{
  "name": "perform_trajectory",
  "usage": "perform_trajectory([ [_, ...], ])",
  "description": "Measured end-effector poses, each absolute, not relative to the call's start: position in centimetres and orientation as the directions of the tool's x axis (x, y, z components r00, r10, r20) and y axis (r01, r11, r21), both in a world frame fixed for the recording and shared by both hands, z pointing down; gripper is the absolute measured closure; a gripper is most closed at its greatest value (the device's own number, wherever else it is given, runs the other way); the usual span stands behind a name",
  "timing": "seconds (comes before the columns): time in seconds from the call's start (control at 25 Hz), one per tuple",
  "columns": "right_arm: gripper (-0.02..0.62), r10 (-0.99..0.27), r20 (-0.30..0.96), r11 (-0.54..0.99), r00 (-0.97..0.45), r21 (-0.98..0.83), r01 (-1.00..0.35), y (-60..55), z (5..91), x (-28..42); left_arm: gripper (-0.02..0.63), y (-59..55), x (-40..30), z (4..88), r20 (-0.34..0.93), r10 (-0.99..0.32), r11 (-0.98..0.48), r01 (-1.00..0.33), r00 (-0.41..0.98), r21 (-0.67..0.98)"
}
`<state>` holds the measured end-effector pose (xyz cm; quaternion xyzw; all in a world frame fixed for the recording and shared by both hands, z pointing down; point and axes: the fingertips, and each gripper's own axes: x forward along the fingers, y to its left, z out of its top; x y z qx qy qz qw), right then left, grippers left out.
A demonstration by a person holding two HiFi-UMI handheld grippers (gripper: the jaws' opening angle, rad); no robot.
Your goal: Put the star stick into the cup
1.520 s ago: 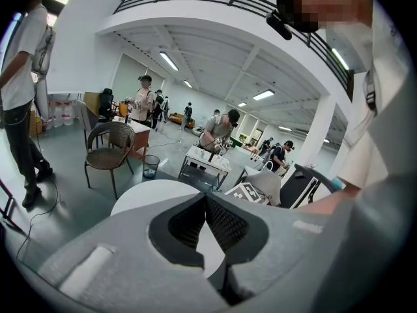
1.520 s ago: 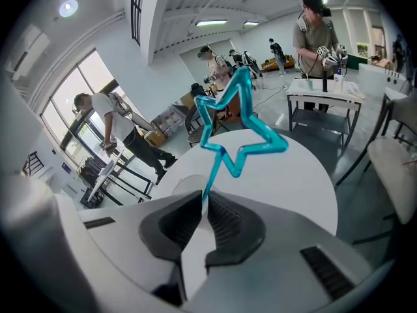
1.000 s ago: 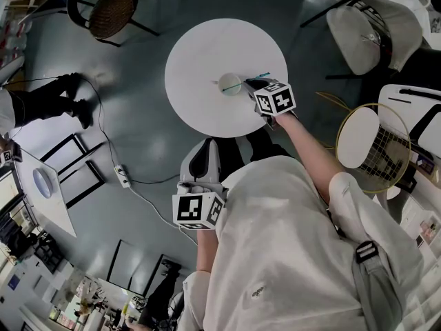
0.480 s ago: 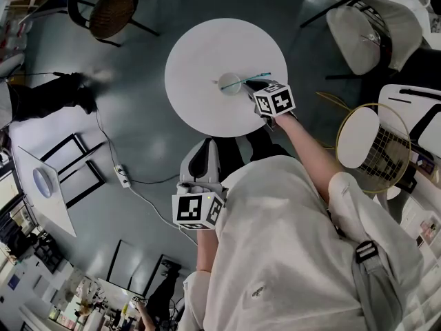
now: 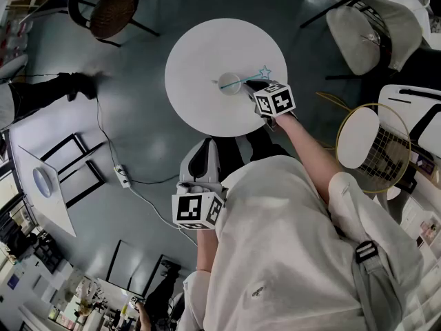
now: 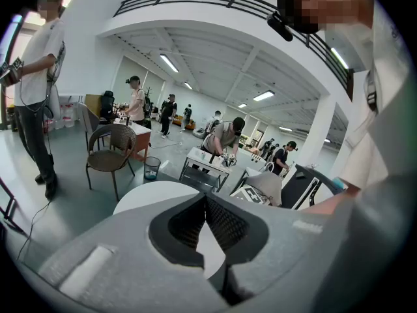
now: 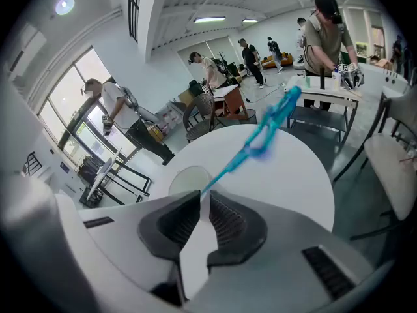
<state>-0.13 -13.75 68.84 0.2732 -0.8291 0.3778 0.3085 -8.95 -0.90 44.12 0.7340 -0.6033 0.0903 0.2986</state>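
Grey floor spreads under a round white table [image 5: 207, 47] in a big open workroom, with a wicker chair [image 5: 110, 9] off one side, a pale chair [image 5: 372, 26] off the other, a badminton racket [image 5: 372, 147] lying by the person's right arm and a power strip [image 5: 122, 176] on its cable across the floor. Near the table's middle stands the cup [image 5: 229, 83], a small pale round seen from above. The right gripper [image 5: 249, 87] reaches over the table beside it, its marker cube facing up, and its jaws are clenched on the star stick [image 5: 256, 75]. The thin blue stick lies slanted across the top of the cup, its plain end showing past the far rim and its star end raised on the gripper's side. Whether any of it is down inside the cup cannot be told. In the right gripper view the star stick [image 7: 260, 135] rises blurred from the tips of the right gripper [image 7: 202, 194], with the cup [image 7: 187, 180] just beyond them on the table [image 7: 287, 175]. The left gripper [image 5: 207, 145] hangs low, close to the person's body and off the table's near edge. In the left gripper view the left gripper [image 6: 206, 199] has its jaws pressed together at the tips with nothing between them, and it faces the table [image 6: 150, 194], with the wicker chair [image 6: 111, 150] behind it.
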Motion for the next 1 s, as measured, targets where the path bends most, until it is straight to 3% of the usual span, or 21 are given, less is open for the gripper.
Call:
perform_trajectory([
  [1.0, 0.545, -0.217, 0.692, 0.613, -0.689, -0.453, -0.647, -12.1, 66.5, 1.0, 0.595, -0.1, -7.4, 42.9, 0.458, -0.857, -0.097, -0.946, 0.238, 0.309],
])
